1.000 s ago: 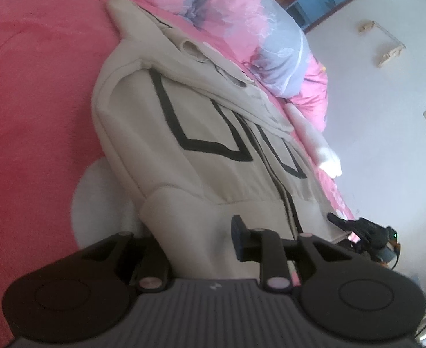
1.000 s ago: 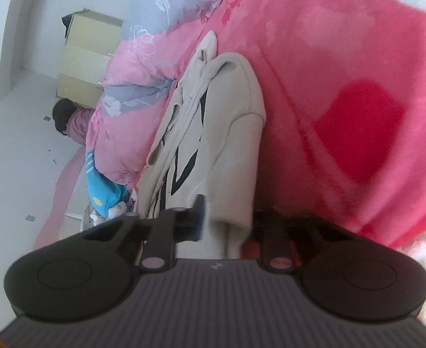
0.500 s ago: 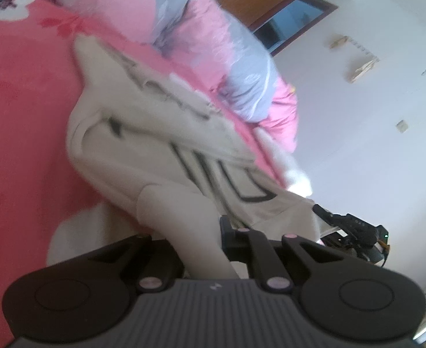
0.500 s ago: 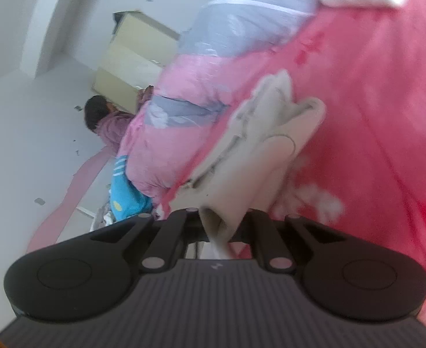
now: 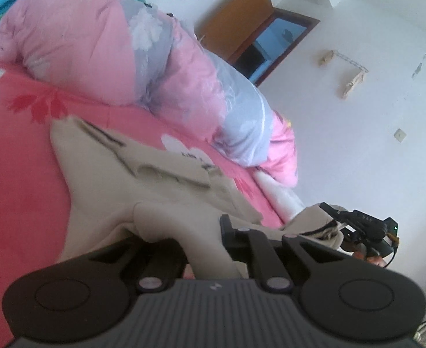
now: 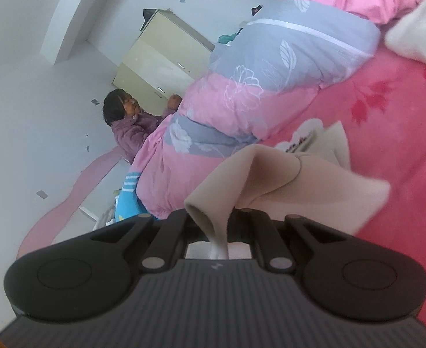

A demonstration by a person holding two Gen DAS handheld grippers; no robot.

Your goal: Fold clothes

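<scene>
Both tongs, left tongs (image 5: 197,240) and right tongs (image 6: 217,226), are clamped on the beige jacket (image 5: 143,179), lifting its near edge off the pink bed (image 5: 15,156). Beyond lies a rolled pink-grey quilt (image 5: 160,66), then white walls, a wooden door (image 5: 236,26) and a cream cabinet (image 6: 166,61).

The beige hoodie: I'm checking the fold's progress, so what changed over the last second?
Both grippers lifted the beige hoodie by its lower end and carried it toward the collar end, so the black-striped front that lay open is now covered. The left gripper and right gripper stayed shut on the fabric throughout. The pink quilt and red bedspread stayed put.
</scene>
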